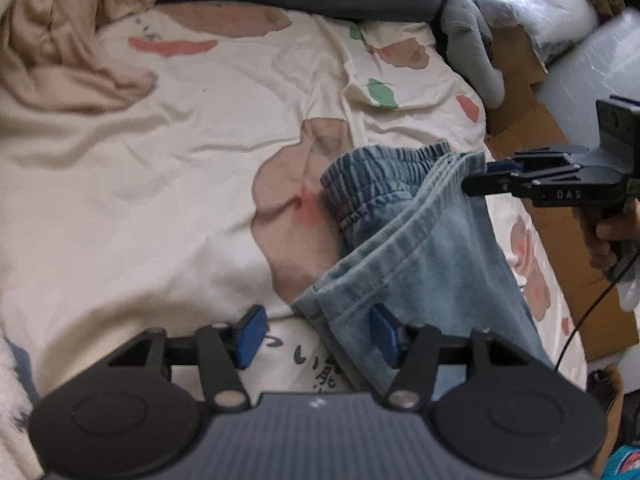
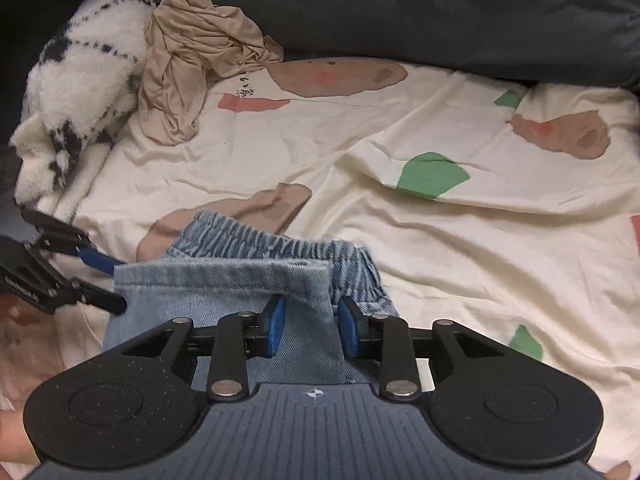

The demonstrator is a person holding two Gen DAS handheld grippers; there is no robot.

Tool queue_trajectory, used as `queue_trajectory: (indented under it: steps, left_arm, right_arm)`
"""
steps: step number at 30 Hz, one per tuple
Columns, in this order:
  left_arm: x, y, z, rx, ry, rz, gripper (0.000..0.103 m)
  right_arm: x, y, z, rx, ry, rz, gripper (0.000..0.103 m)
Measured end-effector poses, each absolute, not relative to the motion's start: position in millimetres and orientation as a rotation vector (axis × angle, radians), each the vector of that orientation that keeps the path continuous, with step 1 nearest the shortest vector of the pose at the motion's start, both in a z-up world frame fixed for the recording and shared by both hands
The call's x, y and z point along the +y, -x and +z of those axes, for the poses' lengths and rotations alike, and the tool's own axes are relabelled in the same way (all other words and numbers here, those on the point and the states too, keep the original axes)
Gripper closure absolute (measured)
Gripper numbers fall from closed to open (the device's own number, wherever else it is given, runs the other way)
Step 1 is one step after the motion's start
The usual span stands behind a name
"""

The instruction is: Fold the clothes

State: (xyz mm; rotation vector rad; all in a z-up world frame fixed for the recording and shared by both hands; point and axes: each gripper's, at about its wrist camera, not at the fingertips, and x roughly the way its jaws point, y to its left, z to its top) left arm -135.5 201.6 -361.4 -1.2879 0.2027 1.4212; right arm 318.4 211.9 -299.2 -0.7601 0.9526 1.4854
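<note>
in the left wrist view i see my left gripper (image 1: 316,334) with its blue fingers (image 1: 250,334) spread apart; the near hem corner of the folded jeans (image 1: 404,248) lies between them, against the right pad, and nothing is pinched. the jeans rest on the bed sheet (image 1: 160,168), elastic waistband at the far end. at the right edge the right gripper (image 1: 478,178) reaches to the jeans' far right corner, its body cut off by the frame, with a hand (image 1: 610,236) partly visible. a beige garment (image 1: 60,48) is bunched far left.

in the right wrist view the fingers (image 2: 276,326) stand parted astride the folded hem, not pressing it. the jeans' near part is hidden under the gripper body. the left gripper (image 2: 108,282) enters at the left edge, touching the hem's left end. a fluffy white garment (image 2: 80,92) lies far left.
</note>
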Motion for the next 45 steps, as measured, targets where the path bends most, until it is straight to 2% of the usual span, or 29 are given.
queue_trajectory:
  steps: [5,10,11,12,14,15,17,18,22,27,33,38,44,45]
  left_arm:
    - [199,143,-375,0.058,1.347,1.362,0.035]
    - [204,146,-386,-0.030,1.360,1.318,0.034]
    - [204,145,-387,-0.038,1.358,1.310,0.035]
    - [205,145,-388,-0.044,1.358,1.302,0.036]
    - [204,144,-387,-0.058,1.359,1.295,0.045]
    - [203,144,-387,-0.066,1.359,1.293,0.046]
    - [200,145,-385,-0.079,1.357,1.294,0.058]
    - [197,145,-383,-0.086,1.354,1.298,0.061]
    - [191,145,-370,-0.075,1.323,1.312,0.068]
    - [185,144,-351,-0.084,1.307,1.329,0.068]
    - [186,139,-336,-0.076,1.269,1.353,0.075]
    - [183,138,-334,-0.051,1.282,1.385,0.086]
    - [175,141,-343,-0.045,1.309,1.409,0.088]
    - [175,141,-344,-0.046,1.314,1.409,0.088]
  right_arm:
    - [220,-333,-313,1.067,0.686,1.504,0.066]
    - [224,-334,-321,1.124,0.663,1.531,0.067]
    - [224,-334,-321,1.126,0.665,1.532,0.069]
    - [224,-334,-320,1.123,0.668,1.528,0.075]
    - [222,-336,-317,1.118,0.667,1.522,0.090]
    - [221,-338,-316,1.116,0.664,1.520,0.093]
    - [217,-339,-310,1.101,0.653,1.527,0.095]
    - [215,-339,-308,1.090,0.653,1.530,0.097]
    - [205,-335,-294,1.041,0.643,1.523,0.098]
    - [193,-326,-274,0.975,0.660,1.471,0.099]
    - [180,-323,-253,0.928,0.657,1.430,0.099]
    - [185,-327,-264,0.948,0.669,1.445,0.098]
    - [200,-323,-289,0.975,0.691,1.463,0.092]
    - [202,-323,-292,0.979,0.702,1.465,0.088]
